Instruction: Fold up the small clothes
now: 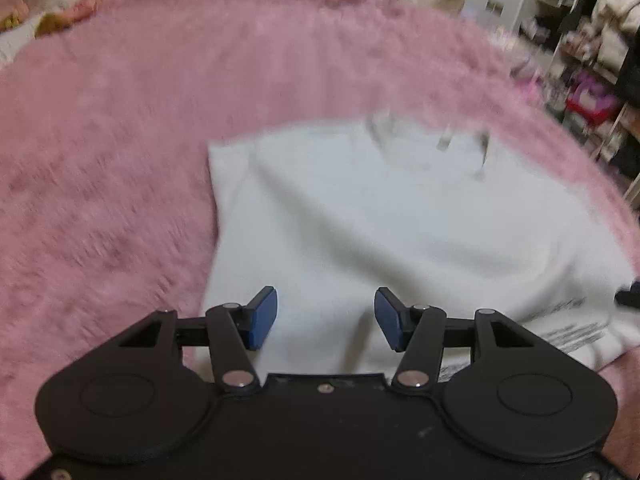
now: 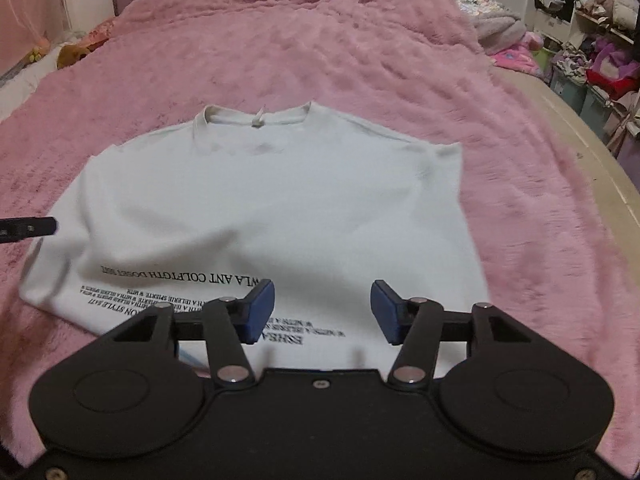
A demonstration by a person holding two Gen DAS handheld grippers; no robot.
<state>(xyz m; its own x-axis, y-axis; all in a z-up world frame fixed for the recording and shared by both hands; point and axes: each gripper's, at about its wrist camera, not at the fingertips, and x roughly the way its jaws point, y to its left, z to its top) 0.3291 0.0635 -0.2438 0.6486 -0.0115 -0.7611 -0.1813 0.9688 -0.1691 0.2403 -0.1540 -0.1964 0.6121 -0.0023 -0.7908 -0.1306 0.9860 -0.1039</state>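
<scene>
White T-shirt lies flat on the pink fleece blanket covering the bed, collar at the far end, printed text toward the near hem. Sleeves appear already tucked in, leaving a rough rectangle. Left tool hangs over the shirt's left side, jaws spread wide, gripping nothing; view blurred. Right tool hovers over the near hem, likewise spread and empty. Likely positioned there to pinch the hem for the lengthwise fold.
</scene>
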